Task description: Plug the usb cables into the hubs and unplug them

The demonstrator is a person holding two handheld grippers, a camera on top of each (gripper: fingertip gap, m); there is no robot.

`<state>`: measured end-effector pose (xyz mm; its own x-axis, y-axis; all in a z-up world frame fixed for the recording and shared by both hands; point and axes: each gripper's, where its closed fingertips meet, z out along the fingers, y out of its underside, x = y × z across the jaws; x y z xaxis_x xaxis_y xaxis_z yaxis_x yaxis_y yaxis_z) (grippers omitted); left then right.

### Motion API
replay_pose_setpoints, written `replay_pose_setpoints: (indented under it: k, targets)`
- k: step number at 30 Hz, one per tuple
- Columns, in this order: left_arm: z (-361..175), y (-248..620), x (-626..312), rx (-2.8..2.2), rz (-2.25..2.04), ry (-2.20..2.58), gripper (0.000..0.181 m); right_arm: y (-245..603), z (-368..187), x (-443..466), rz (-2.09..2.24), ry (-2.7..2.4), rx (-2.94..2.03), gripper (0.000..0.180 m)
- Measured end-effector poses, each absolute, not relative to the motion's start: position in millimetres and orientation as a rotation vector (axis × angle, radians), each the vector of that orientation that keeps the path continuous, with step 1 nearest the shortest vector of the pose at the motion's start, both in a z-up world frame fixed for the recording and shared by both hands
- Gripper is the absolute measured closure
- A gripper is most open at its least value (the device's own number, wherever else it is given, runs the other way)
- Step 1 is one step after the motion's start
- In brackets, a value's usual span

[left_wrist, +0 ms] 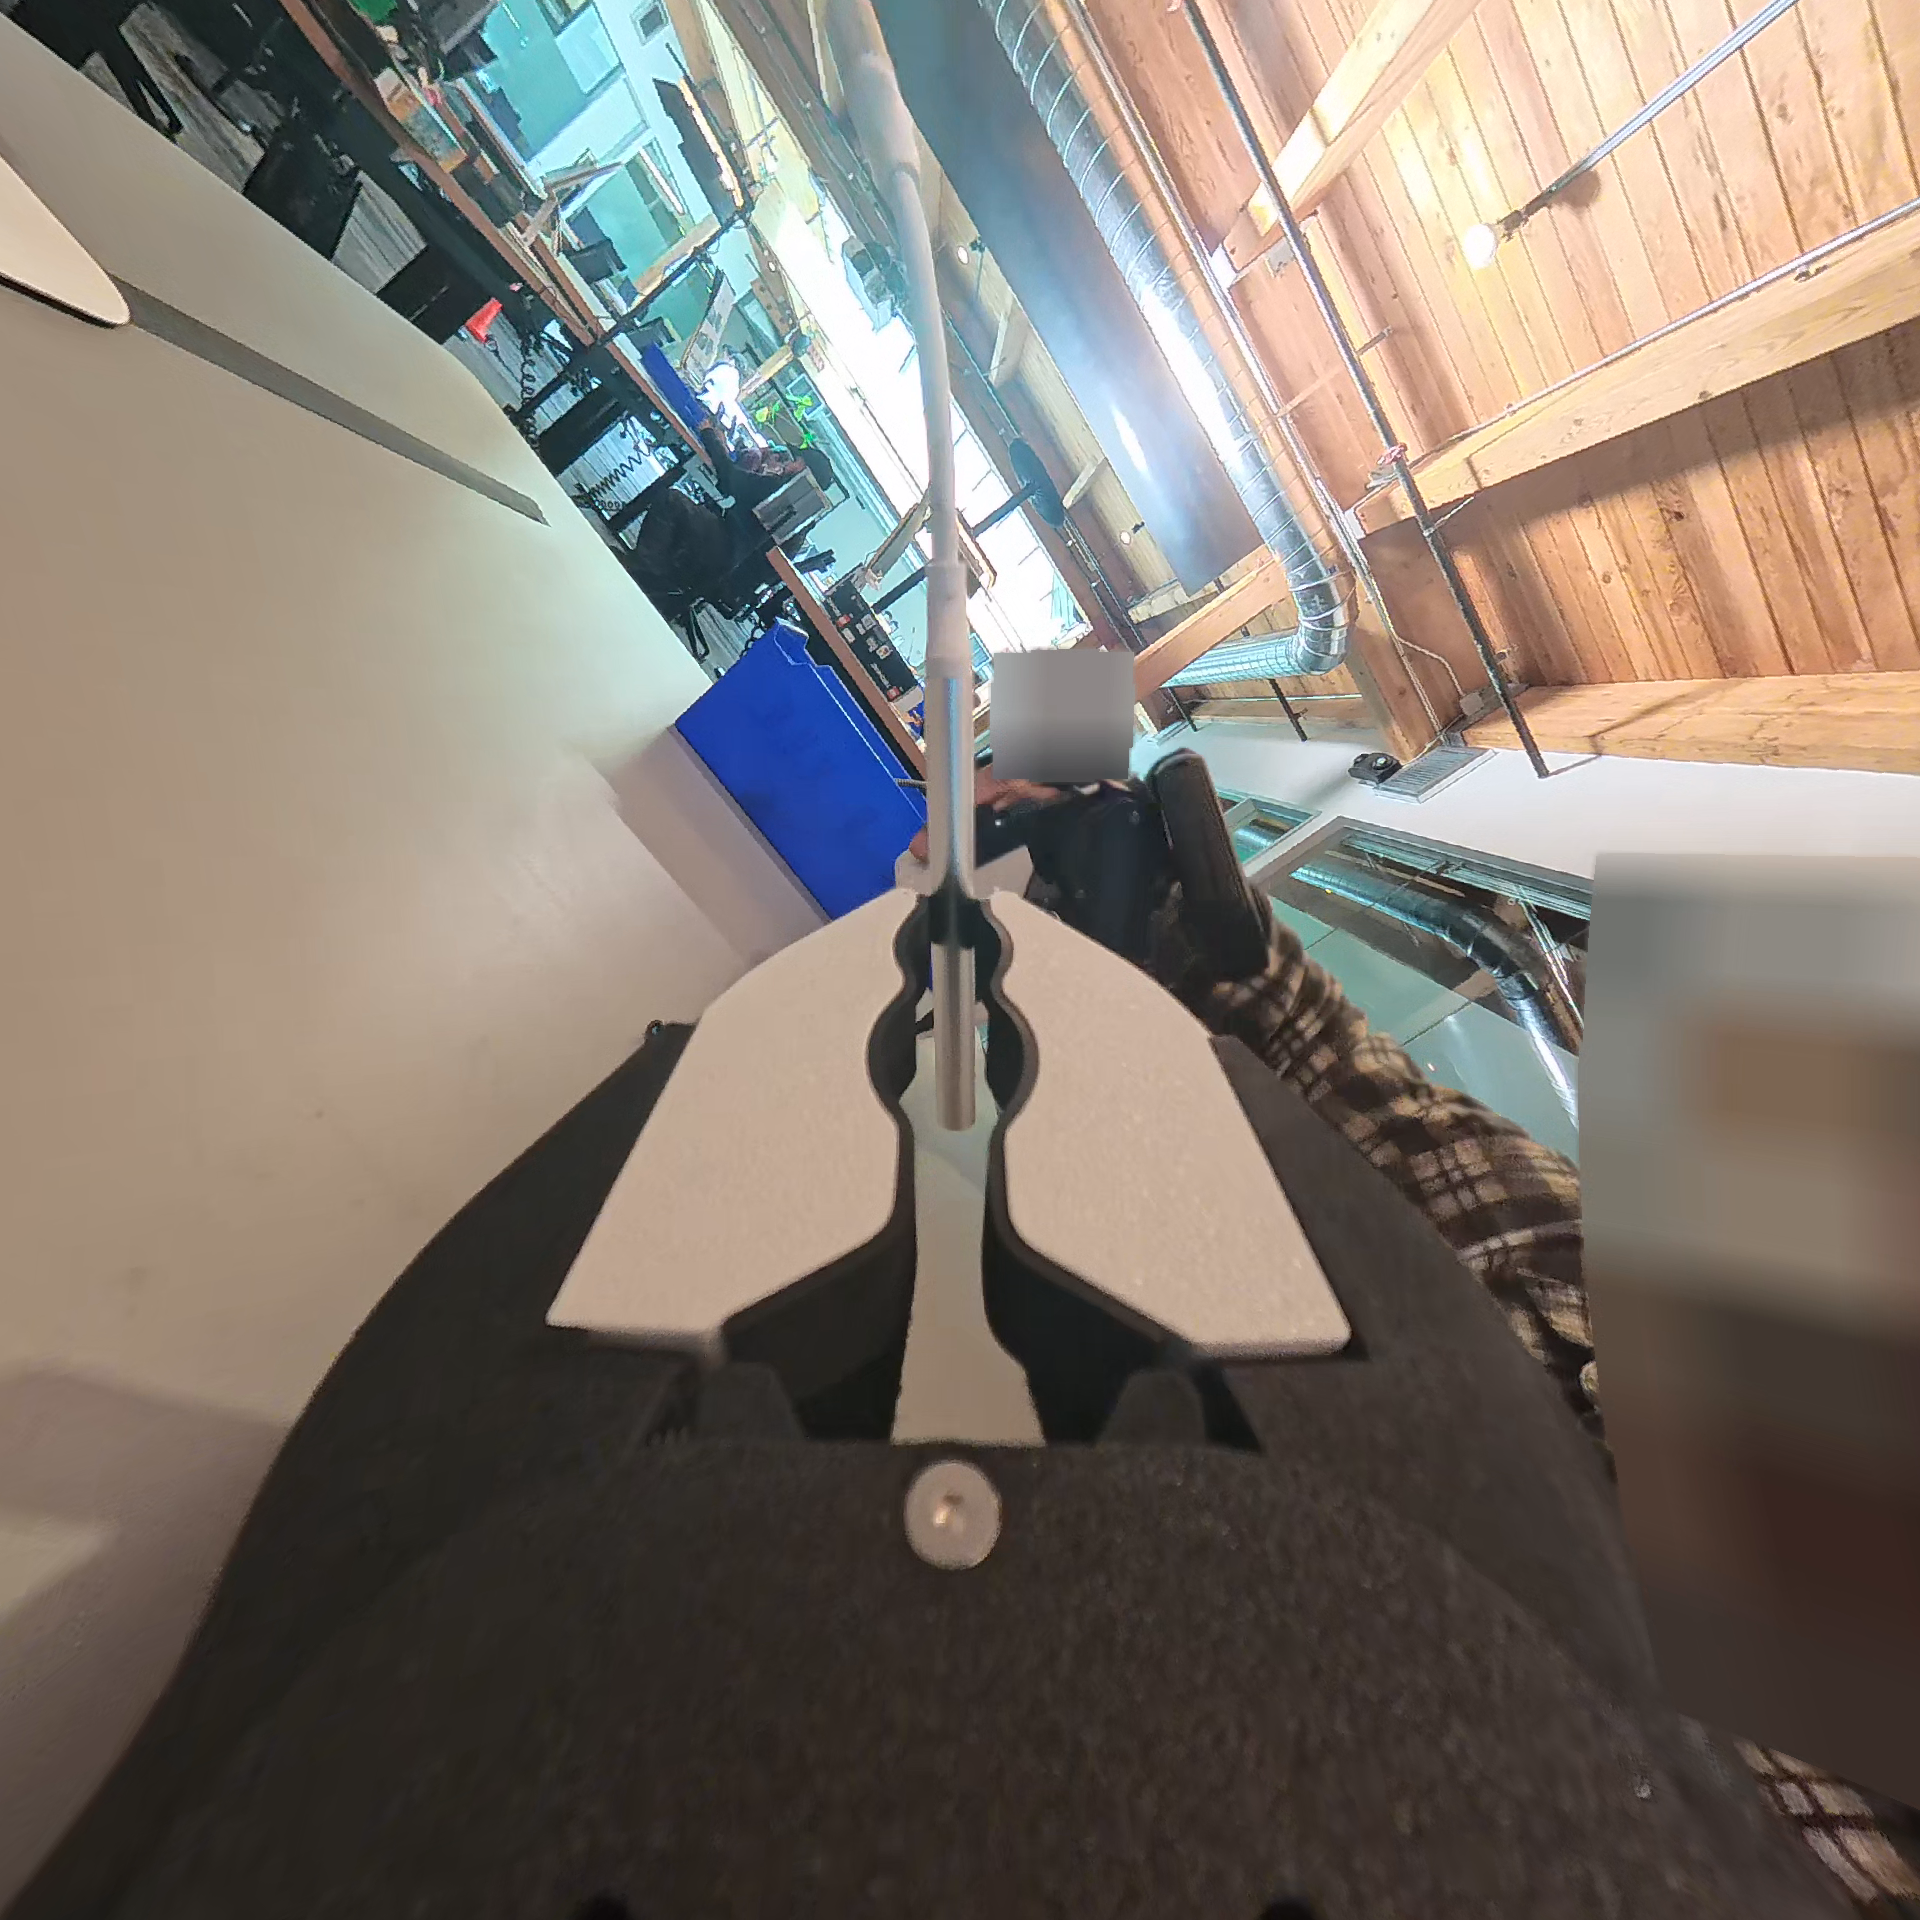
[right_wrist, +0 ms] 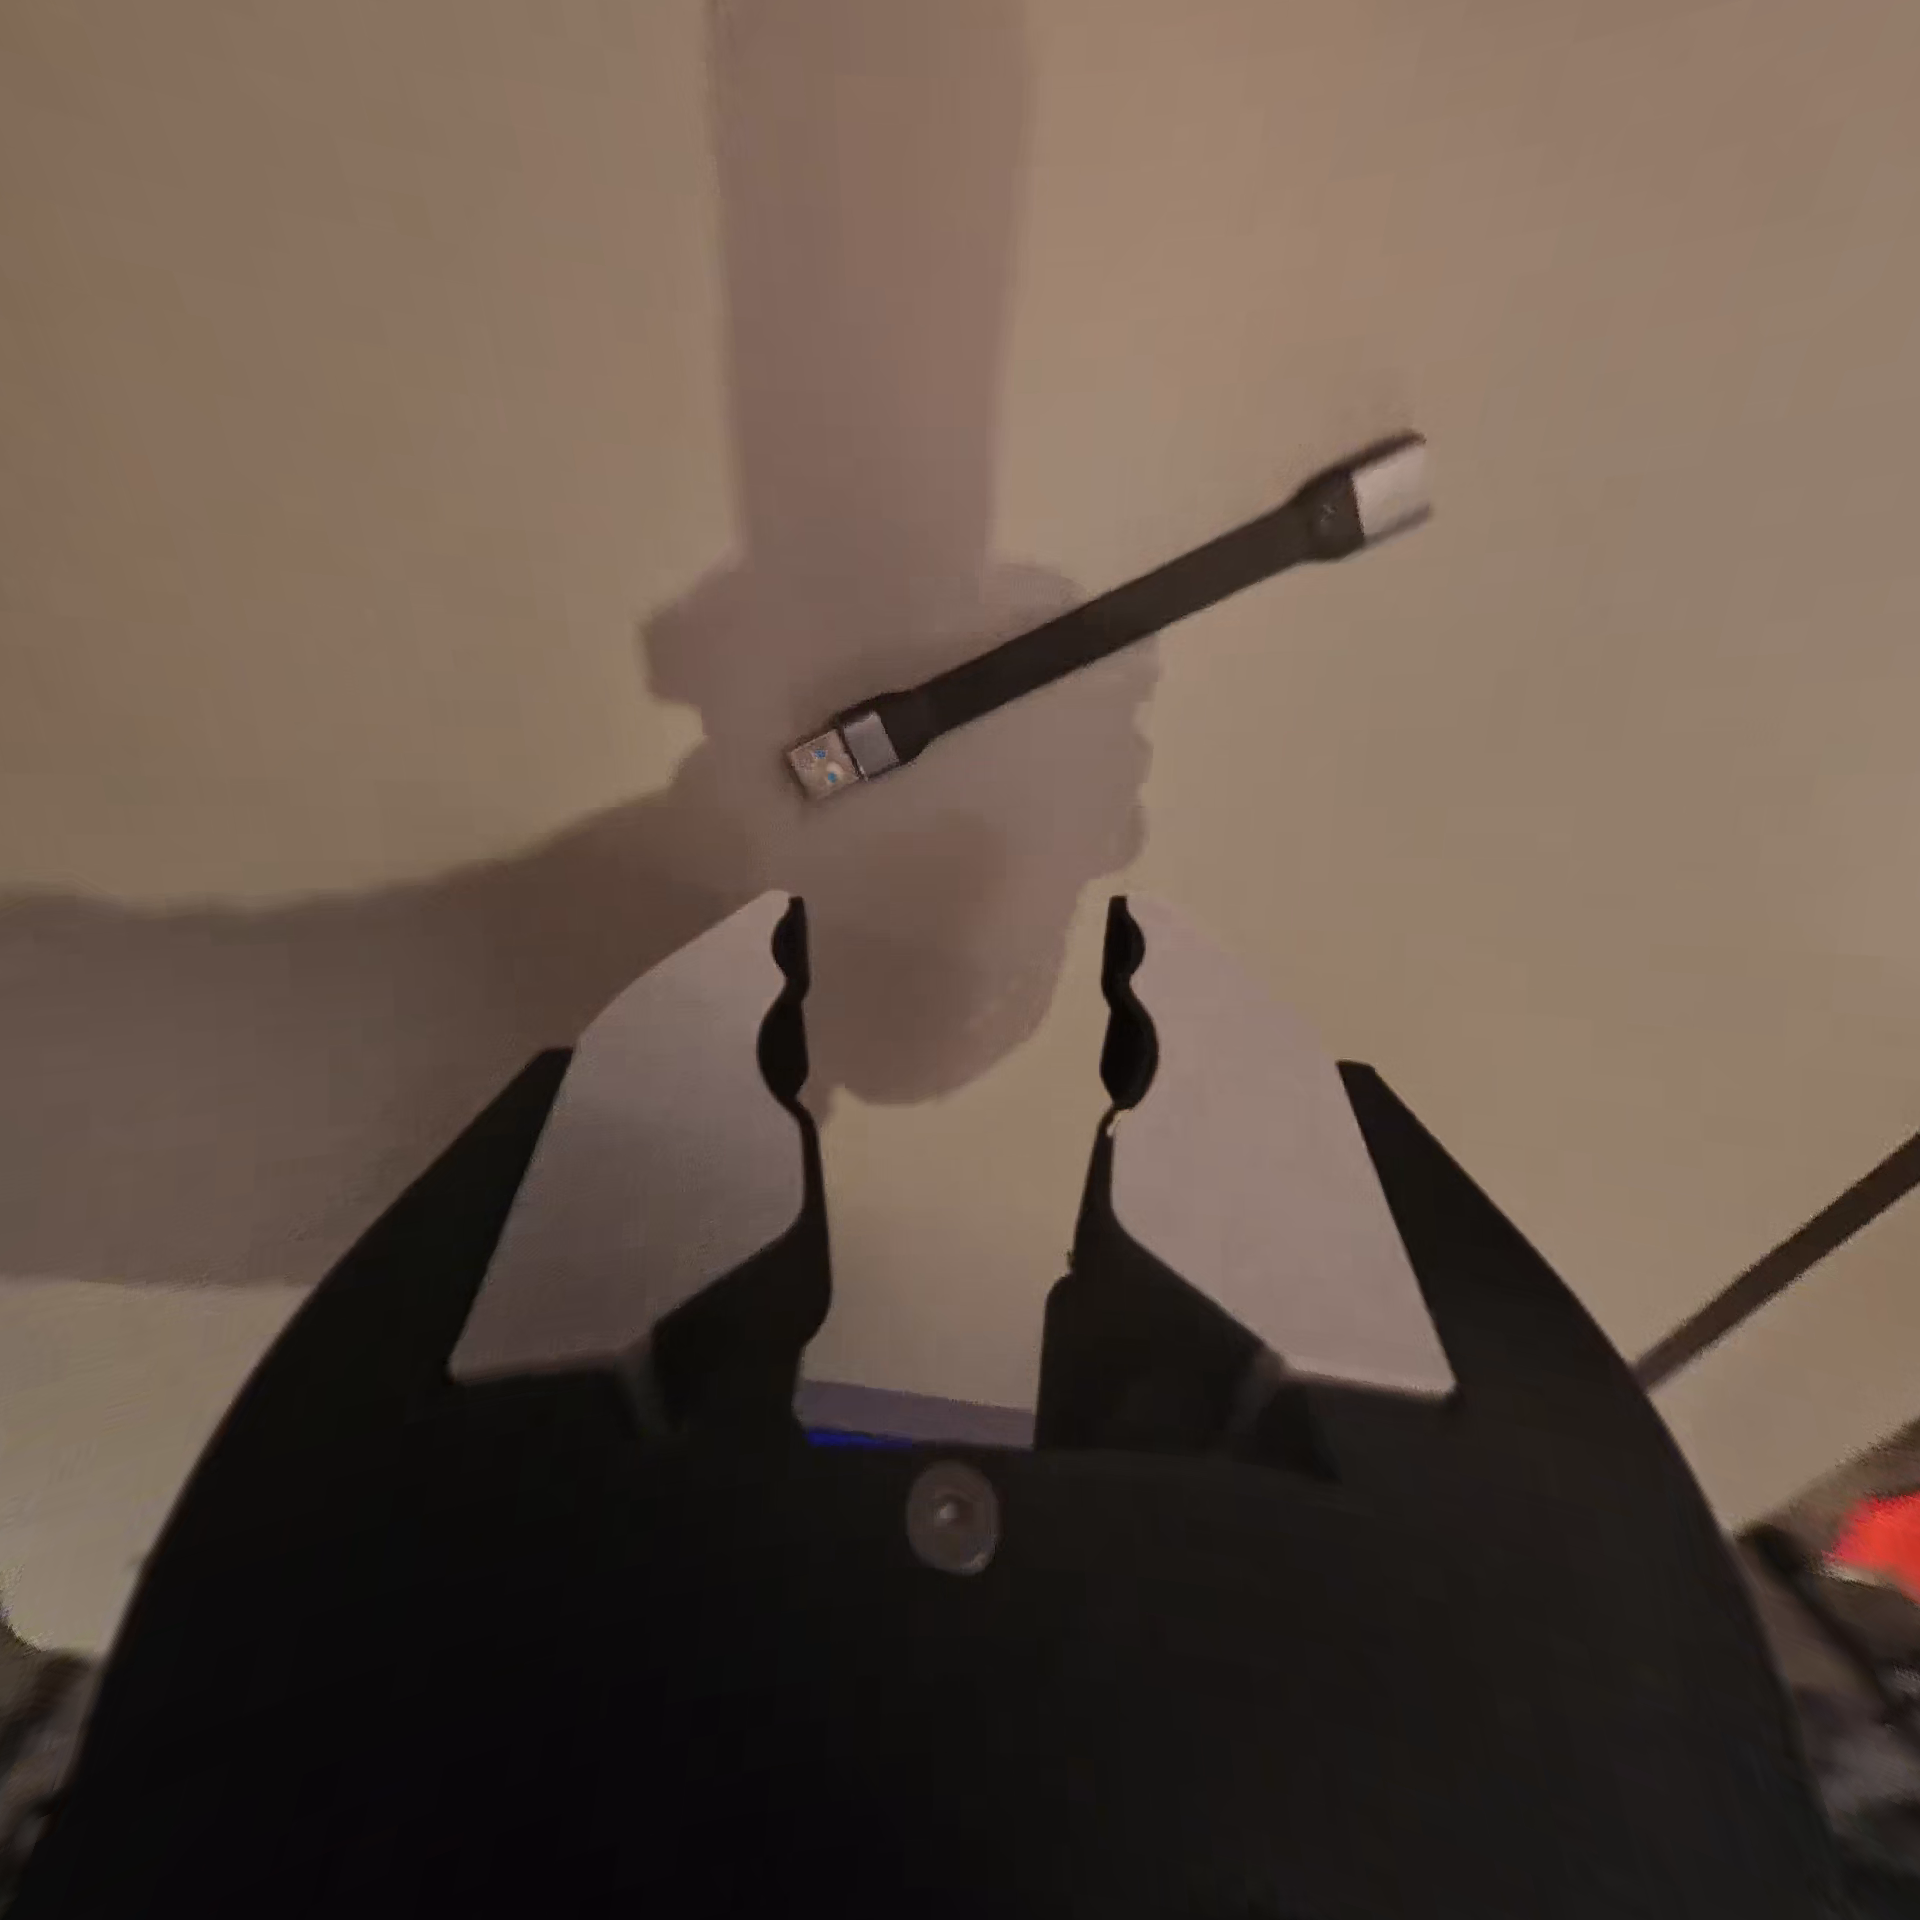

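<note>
My left gripper [left_wrist: 949, 896] is shut on a thin silver hub [left_wrist: 954, 831], seen edge-on, held up in the air and tilted toward the ceiling. The hub's white cable [left_wrist: 928, 343] rises from its far end to a white plug [left_wrist: 883, 94] at the top. In the right wrist view, my right gripper [right_wrist: 954, 906] is open and empty above the pale table [right_wrist: 1455, 935]. A short black USB cable [right_wrist: 1101, 623] lies on the table just beyond its fingertips, with a silver USB plug [right_wrist: 826, 771] at the near left end and a grey connector [right_wrist: 1390, 499] at the far right end.
A person's plaid sleeve [left_wrist: 1403, 1122] shows to the right in the left wrist view. A blue bin [left_wrist: 790, 769] stands beyond the white table [left_wrist: 312, 779]. Wooden ceiling and ducts fill the upper right. A dark cable [right_wrist: 1787, 1268] and an orange object [right_wrist: 1881, 1527] sit at the right edge. The left gripper's tips are roughly 25 cm from the right gripper's. The silver USB plug [right_wrist: 826, 771] is about 4 cm from my right fingertips and 25 cm from my left.
</note>
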<state>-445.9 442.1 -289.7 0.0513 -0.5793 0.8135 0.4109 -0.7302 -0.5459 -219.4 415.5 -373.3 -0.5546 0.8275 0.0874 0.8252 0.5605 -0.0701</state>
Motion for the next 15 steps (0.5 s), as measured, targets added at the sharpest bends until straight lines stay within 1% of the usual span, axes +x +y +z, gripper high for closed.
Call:
replay_pose_setpoints:
  k: [4,6,8,10,12,14,15]
  targets:
    - [-290,443,-447,-1.619,-1.765,0.168,0.174,412,-385,-217,-0.174,-2.896,-1.148,0.126]
    - [-290,443,-449,-1.618,-1.765,0.162,0.174,412,-391,-217,-0.204,-2.912,-1.176,0.132]
    - [-289,444,-451,-1.613,-1.764,0.156,0.174,408,-393,-223,-0.072,-2.83,-1.399,0.132]
    - [-289,444,-453,-1.609,-1.767,0.148,0.174,408,-394,-229,0.077,-2.67,-1.716,0.127]
    - [-289,445,-453,-1.61,-1.774,0.138,0.174,404,-398,-234,0.208,-2.506,-1.973,0.128]
    - [-290,445,-453,-1.607,-1.784,0.131,0.174,404,-404,-233,0.225,-2.388,-2.128,0.129]
    - [-289,444,-453,-1.605,-1.787,0.13,0.174,405,-408,-230,0.184,-2.316,-2.209,0.134]
